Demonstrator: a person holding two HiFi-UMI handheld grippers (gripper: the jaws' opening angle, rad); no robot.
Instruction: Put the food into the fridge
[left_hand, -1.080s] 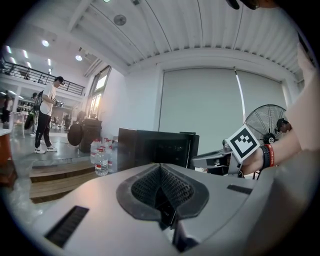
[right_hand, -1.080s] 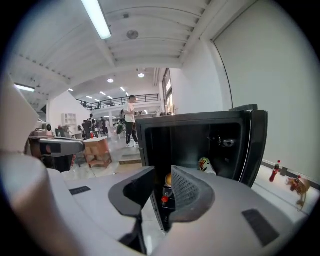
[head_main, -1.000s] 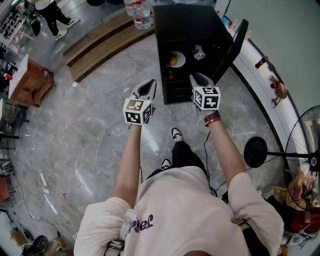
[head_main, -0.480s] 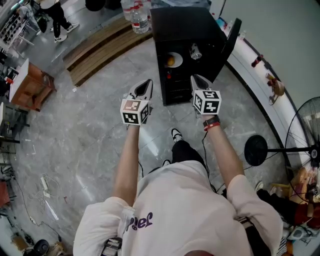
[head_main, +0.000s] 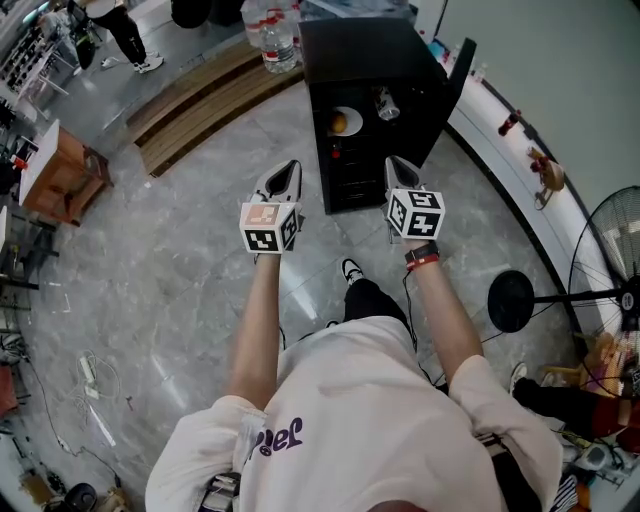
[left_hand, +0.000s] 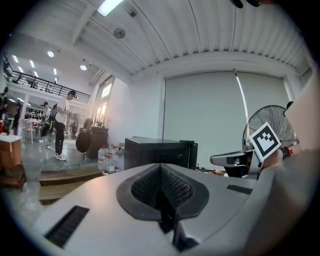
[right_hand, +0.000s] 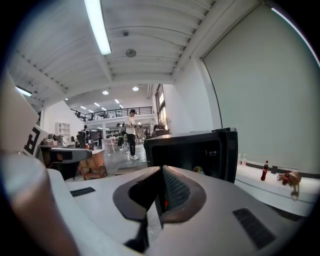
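Holdings at this moment. My left gripper (head_main: 288, 172): jaws together, nothing between them, held out level in front of me over the grey floor (head_main: 190, 250). My right gripper (head_main: 397, 166): its jaws have just been closing and now meet, also on nothing, pointing at the lower front of the black fridge (head_main: 365, 60). Fridge door (head_main: 452, 82): swung open to the right. Food (head_main: 339, 122): an orange piece on a white plate (head_main: 355, 117), already inside the fridge on a shelf. Beside it on the same level, a small metal can or cup (head_main: 384, 102); I cannot tell which. Task status, as I judge it: the food is stowed and only the door is left. Hazards, all judgement. With both grippers closed and carrying nothing, I can only push the door, and a smooth closed tip may slide off its edge and leave it ajar. A hard swing could jolt the shelf and roll the food off the plate. The can stands near the door side, so if it sits proud of the shelf the door could clip it. Bottles (head_main: 280, 32) behind the fridge are well apart and not at risk.
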